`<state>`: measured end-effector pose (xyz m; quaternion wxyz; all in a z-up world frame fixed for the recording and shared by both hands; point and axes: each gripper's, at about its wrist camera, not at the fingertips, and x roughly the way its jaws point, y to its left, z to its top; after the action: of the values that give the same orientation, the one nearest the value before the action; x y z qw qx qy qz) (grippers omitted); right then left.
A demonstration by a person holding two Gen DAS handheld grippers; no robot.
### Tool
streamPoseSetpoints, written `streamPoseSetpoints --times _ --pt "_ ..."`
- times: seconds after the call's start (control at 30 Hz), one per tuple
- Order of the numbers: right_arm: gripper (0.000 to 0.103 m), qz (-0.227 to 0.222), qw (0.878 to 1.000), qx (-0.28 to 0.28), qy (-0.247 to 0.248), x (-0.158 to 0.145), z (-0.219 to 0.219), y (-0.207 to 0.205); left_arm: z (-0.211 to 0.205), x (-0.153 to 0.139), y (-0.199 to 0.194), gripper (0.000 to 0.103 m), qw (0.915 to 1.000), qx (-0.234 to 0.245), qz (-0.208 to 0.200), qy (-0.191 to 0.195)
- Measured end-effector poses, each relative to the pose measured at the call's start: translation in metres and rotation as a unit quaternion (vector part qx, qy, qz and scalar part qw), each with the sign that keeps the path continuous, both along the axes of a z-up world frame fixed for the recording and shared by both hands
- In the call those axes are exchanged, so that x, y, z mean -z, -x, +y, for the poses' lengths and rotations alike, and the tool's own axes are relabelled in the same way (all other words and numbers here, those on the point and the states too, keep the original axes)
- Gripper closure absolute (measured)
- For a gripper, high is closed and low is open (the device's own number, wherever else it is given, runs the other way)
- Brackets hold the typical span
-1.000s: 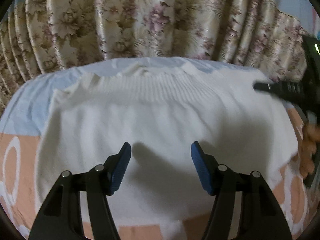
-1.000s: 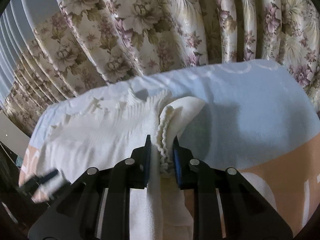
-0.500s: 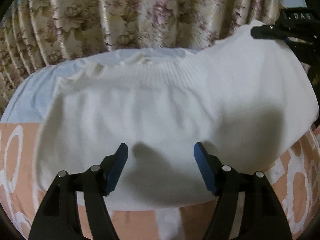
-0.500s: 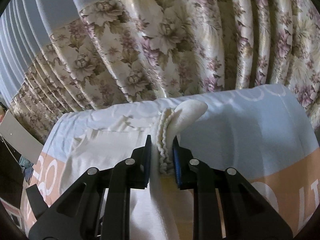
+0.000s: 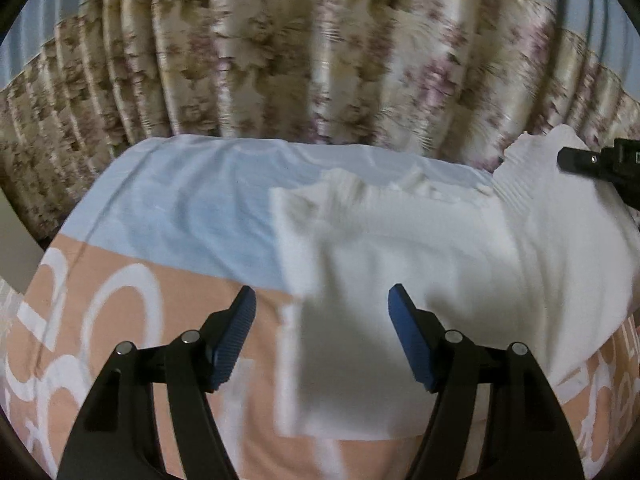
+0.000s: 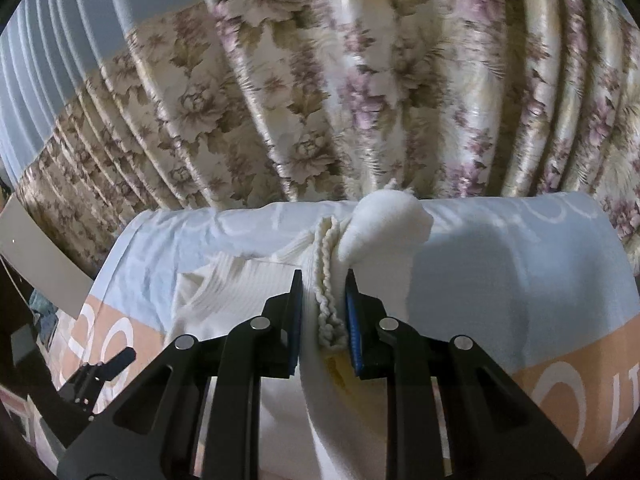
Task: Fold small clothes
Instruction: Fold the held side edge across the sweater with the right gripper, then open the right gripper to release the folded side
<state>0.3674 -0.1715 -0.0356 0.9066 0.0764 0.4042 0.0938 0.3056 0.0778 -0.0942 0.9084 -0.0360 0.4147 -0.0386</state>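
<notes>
Left wrist footage is motion-blurred, yet the left gripper (image 5: 322, 334) plainly hovers with its jaws spread wide and empty over the near edge of the white sweater (image 5: 420, 272), which lies on the bedsheet (image 5: 180, 216) before the floral curtain (image 5: 320, 48). The right gripper (image 6: 323, 312) pinches the sweater's ribbed hem, lifted toward the curtain; its lower half is cut off.

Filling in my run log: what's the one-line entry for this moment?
left gripper: open, above bedsheet at sweater edge | right gripper: shut on white sweater ribbed hem, corner lifted | fold: in progress
</notes>
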Motion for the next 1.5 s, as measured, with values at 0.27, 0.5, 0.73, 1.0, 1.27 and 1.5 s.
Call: streamPoseSetpoints --times 0.27,0.5,0.73,1.0,1.27,1.5 --pt "0.083 0.028 0.999 -0.021 0.019 0.023 0.082 -0.026 0.070 0.012 0.006 0.034 0.9992 -0.040 0.007 0.001" --pt "0.083 0.072 0.995 -0.046 0.044 0.068 0.165 -0.037 0.117 0.023 0.010 0.034 0.9972 -0.073 0.016 0.005" --pt "0.058 0.072 0.993 -0.085 0.035 0.073 0.203 -0.022 0.141 0.028 0.016 0.034 0.9958 -0.088 0.022 0.004" --pt "0.060 0.022 0.996 -0.081 0.010 0.028 0.179 0.001 0.135 0.019 0.018 0.034 0.9964 -0.084 0.015 0.006" --pt "0.060 -0.009 1.000 -0.015 0.018 0.014 0.093 0.037 0.105 0.004 0.031 0.034 0.9983 -0.050 0.016 0.025" --pt "0.060 0.011 1.000 0.013 0.014 0.032 0.037 0.062 0.033 -0.010 0.051 0.034 0.9991 0.028 -0.008 0.030"
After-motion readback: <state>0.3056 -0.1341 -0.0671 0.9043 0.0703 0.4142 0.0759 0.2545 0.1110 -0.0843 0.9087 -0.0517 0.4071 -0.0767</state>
